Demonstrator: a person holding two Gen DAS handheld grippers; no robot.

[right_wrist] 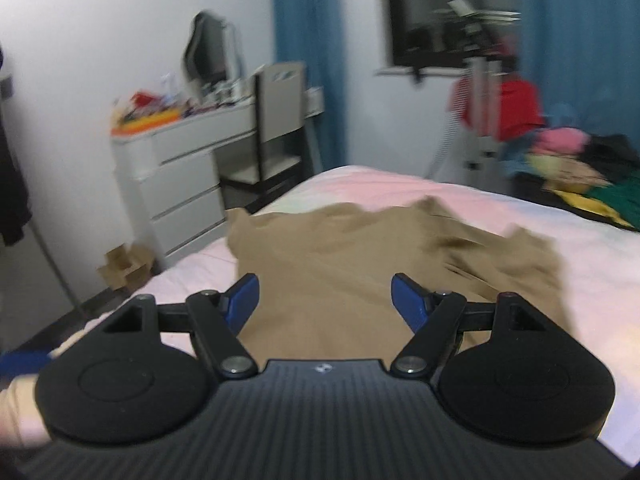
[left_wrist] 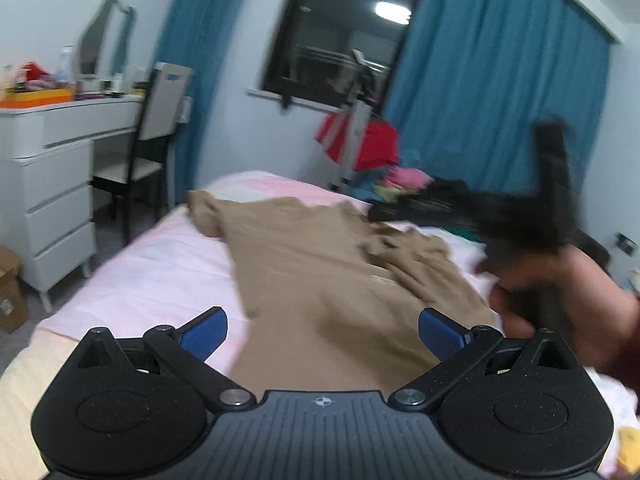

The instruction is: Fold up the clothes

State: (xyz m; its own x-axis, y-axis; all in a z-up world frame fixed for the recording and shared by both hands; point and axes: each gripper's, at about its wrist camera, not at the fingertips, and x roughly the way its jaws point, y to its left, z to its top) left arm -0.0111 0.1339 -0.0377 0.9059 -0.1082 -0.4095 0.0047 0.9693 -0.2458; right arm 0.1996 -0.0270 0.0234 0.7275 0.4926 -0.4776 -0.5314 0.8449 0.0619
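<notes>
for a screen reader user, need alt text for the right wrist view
The right gripper, open and empty, hovers over a tan garment spread rumpled on a pink bed. Behind stand a white dresser, a chair and blue curtains.

Dim indoor light w/ ceiling lamp glare in window; heavy motion blur, fisheye bending at edges.

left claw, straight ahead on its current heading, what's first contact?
Most likely the tan garment spread on the pink bed. The left claw is open and points along it; depth is unclear, so the contact spot is a guess.
</notes>
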